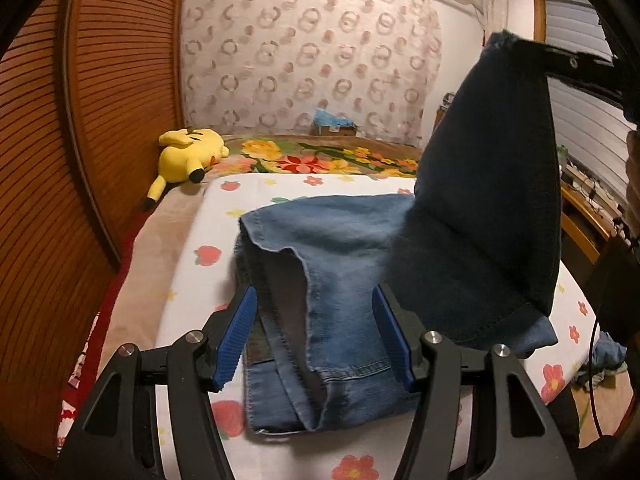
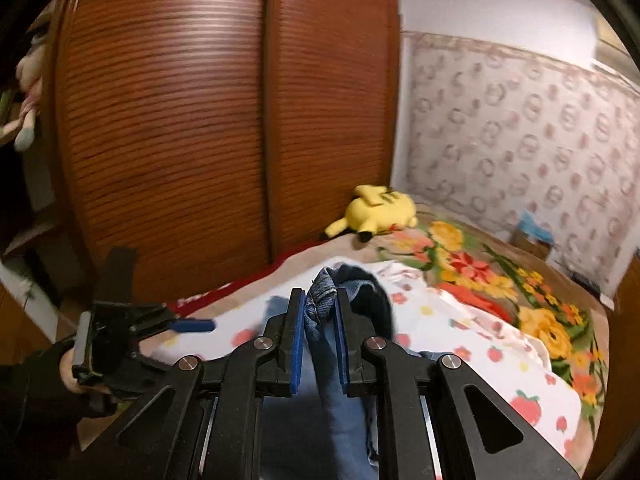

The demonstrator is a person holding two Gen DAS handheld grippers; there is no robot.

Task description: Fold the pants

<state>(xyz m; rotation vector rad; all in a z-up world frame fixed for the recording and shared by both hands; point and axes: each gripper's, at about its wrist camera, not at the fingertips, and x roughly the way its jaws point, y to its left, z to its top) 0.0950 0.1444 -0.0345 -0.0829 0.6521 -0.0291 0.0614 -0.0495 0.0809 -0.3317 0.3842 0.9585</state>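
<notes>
Light blue jeans lie on the white flowered sheet of a bed. My left gripper stands open just above the near end of the jeans, with the denim running under and between its blue pads. My right gripper is shut on a seamed edge of the jeans. It holds that end high at the upper right, so the raised part hangs down dark. In the right wrist view a hand holds my left gripper low on the left, one blue pad showing.
A yellow plush toy lies at the bed's far left beside a brown slatted wardrobe. A floral blanket covers the far end of the bed, with a box by the patterned wall. A wooden ledge and window blinds are on the right.
</notes>
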